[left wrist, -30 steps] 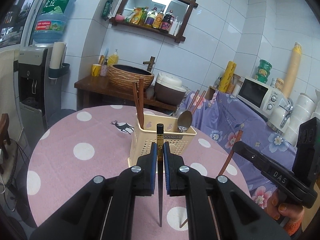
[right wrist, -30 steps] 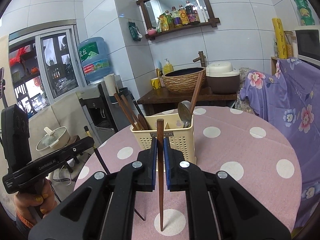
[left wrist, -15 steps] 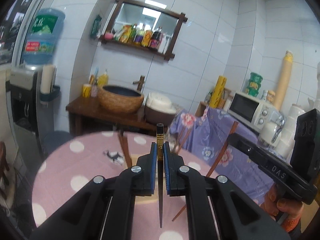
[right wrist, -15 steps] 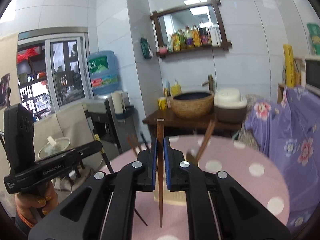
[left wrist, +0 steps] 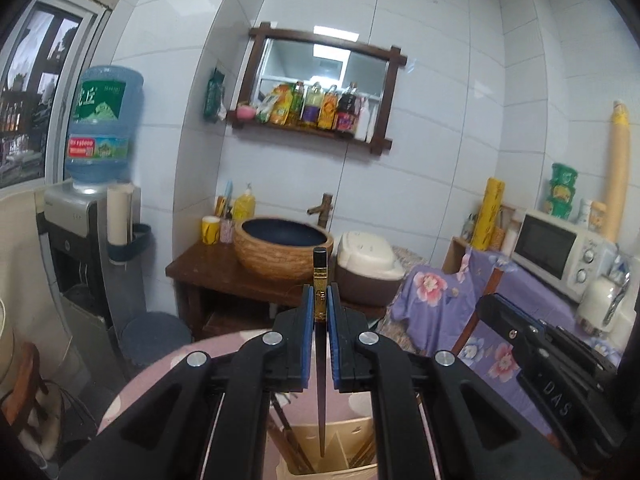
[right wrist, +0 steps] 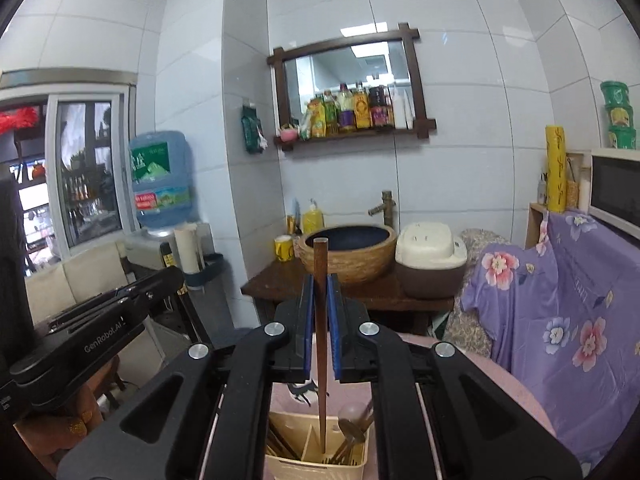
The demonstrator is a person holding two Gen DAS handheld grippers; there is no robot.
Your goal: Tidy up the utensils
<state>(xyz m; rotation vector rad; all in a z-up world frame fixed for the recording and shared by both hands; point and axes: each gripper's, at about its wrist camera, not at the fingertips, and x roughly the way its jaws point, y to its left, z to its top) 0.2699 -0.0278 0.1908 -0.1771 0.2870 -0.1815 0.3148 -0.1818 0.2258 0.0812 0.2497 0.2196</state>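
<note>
Bright even indoor light; ceiling-lamp glare in mirror (left wrist: 320, 76); strong fisheye edges, slight blur.

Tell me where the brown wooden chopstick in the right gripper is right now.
In the right wrist view, the brown chopstick stands upright, clamped in the right gripper, its tip just over the cream utensil holder, beside the spoon.

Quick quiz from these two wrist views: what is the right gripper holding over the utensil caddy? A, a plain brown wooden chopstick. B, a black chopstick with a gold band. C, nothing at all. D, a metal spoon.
A: the right gripper is shut on a plain brown chopstick whose tip hangs over the cream caddy; the gold-banded one is in the left gripper.
</note>
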